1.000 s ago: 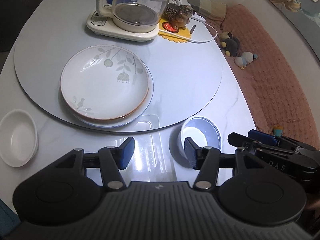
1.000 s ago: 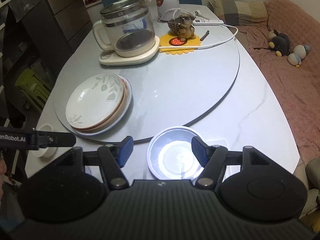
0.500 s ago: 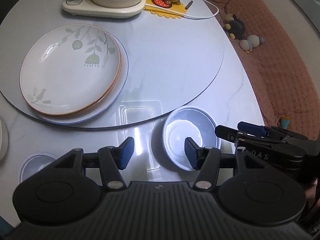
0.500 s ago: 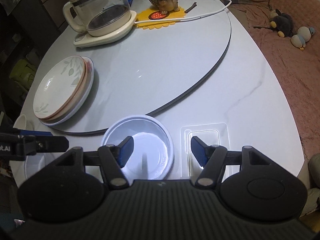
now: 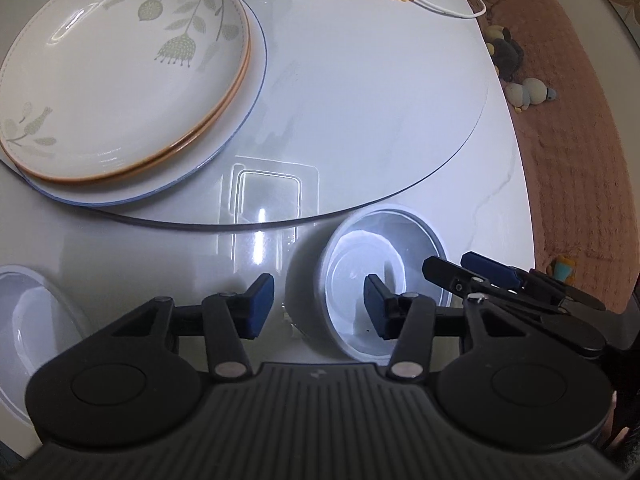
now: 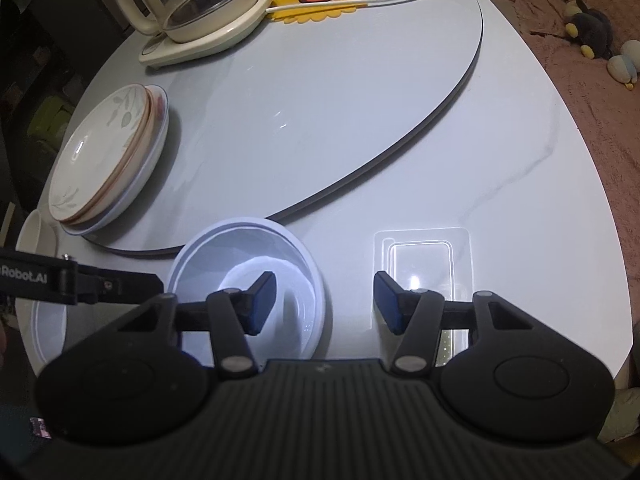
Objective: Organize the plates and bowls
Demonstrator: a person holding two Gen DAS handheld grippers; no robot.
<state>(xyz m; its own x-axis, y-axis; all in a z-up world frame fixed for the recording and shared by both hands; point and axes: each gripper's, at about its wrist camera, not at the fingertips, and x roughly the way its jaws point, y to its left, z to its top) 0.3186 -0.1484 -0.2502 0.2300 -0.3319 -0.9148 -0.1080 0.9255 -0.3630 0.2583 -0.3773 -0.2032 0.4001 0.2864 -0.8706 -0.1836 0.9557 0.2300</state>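
- White bowl (image 5: 362, 280) sits on the worktop (image 6: 500, 160), at 6 o'clock of the turntable (image 6: 320, 100).
- Left tongs (image 5: 319, 307) released, one finger inside the bowl.
- Right tongs (image 6: 323, 303) released, likewise straddling its rim.
- Plates (image 5: 120, 76) stacked at 10 o'clock.

A home dining room: beside the white marble table (image 6: 500, 168) with its turntable (image 6: 320, 100) lies a pink sofa (image 6: 600, 80) strewn with plush toys (image 6: 592, 30).

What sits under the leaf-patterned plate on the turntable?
The leaf-patterned plate rests on an orange-rimmed plate, whose edge just shows, and beneath both lies a wider blue-rimmed plate. Their centres are covered, so any pattern on them stays unseen.
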